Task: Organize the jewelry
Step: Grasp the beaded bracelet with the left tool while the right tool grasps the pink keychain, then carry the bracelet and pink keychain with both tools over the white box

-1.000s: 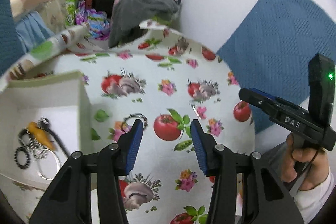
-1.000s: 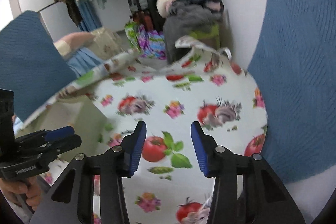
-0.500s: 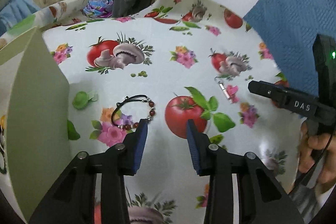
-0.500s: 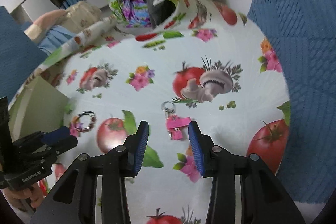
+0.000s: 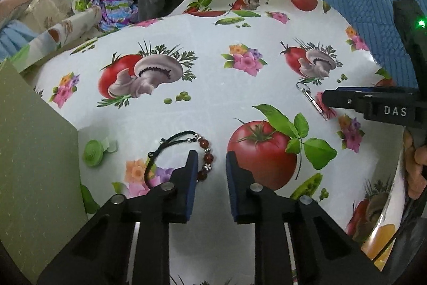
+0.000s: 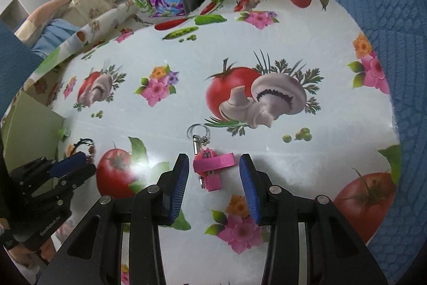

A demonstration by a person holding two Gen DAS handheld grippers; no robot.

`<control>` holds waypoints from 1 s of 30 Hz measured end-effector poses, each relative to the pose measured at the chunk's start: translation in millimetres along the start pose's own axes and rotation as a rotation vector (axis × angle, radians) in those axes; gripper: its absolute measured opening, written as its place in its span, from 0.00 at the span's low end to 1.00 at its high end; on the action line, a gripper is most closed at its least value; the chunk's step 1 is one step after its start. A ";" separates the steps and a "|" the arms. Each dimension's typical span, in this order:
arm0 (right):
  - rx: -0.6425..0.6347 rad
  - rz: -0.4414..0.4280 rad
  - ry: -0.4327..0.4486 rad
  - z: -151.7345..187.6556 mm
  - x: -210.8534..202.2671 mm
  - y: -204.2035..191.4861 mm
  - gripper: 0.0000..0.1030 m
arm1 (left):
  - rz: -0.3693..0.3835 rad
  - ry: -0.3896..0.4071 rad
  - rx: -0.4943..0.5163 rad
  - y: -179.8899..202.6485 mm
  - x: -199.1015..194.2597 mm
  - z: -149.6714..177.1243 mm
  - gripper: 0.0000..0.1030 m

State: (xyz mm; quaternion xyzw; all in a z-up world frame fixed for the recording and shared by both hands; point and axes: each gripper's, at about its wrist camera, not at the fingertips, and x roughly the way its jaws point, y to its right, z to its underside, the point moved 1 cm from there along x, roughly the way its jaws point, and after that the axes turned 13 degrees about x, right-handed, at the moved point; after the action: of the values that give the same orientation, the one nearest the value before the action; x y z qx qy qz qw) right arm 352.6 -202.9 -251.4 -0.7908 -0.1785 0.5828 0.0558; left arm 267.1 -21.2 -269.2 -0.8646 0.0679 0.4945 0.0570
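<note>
Both grippers have come down toward the desk (image 5: pixel 213 103) since the earlier frames, so the printed tomatoes and mushrooms on its oilcloth now loom much larger. Over that same span the left gripper (image 5: pixel 208 164) has just been narrowing its jaws; they now stand only a little apart, and the red beads of the bracelet (image 5: pixel 205 160) lie in the gap between them. The left blue pad sits just beside the beads, though whether either pad presses on them cannot be told from this angle. That bracelet's black cord loops away to the left over a printed flower. A pale green box wall (image 5: pixel 34 151) rises at the left edge.

In the right wrist view, the right gripper (image 6: pixel 213 170) hangs with its jaws partly open, one on each side of the pink keychain (image 6: pixel 210 167), which lies flat on the oilcloth with clear space on both sides. Its metal ring (image 6: pixel 197 130) points away from the jaws, toward a printed mushroom. At lower left of this view the left gripper (image 6: pixel 80 159) appears over the bracelet (image 6: pixel 89 147).
</note>
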 end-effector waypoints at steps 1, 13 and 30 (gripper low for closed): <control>-0.002 0.005 -0.005 -0.1 2.1 -0.1 0.36 | -0.002 0.001 -0.001 -0.6 0.1 -0.2 0.15; -0.021 0.014 -0.016 -0.8 12.0 -6.9 0.32 | 0.035 0.013 -0.063 -7.7 1.9 -1.5 0.06; -0.015 -0.031 0.121 24.6 -65.2 -38.7 0.32 | 0.095 0.109 -0.203 -20.2 -60.4 -2.7 0.06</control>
State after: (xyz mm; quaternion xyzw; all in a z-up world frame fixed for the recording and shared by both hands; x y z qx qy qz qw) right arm 304.2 -192.5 -189.0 -0.8223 -0.1915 0.5314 0.0696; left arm 242.6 1.9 -215.1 -0.8873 0.0615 0.4534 -0.0582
